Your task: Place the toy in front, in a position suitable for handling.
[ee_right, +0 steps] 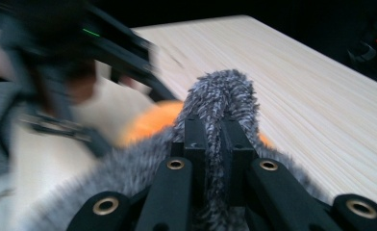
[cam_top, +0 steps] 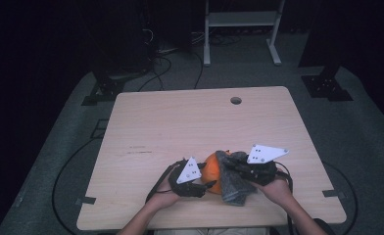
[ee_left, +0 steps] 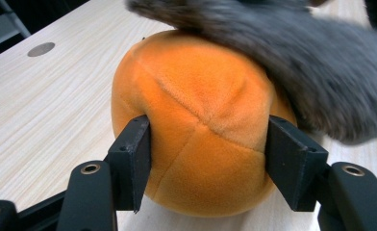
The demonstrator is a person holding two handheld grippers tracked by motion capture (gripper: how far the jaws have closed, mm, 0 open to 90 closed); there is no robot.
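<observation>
An orange plush ball [cam_top: 209,169] [ee_left: 201,125] rests on the wooden table [cam_top: 180,122] near its front edge. My left gripper [cam_top: 205,184] [ee_left: 210,159] has a jaw on each side of the ball, pads pressed into the plush. A grey fuzzy cloth [cam_top: 235,183] [ee_left: 311,62] drapes over the ball's top and right side. My right gripper [cam_top: 231,169] [ee_right: 214,127] is shut on a fold of that cloth [ee_right: 220,91], which stands up between its jaws. In the right gripper view the ball [ee_right: 148,122] peeks out beneath the cloth, and the left gripper [ee_right: 81,53] is a blur beyond.
A round cable hole [cam_top: 235,100] sits near the table's far edge. On the floor behind the table stand a white metal frame [cam_top: 241,29] and dark stands with cables. The person's hands come in at the table's front edge.
</observation>
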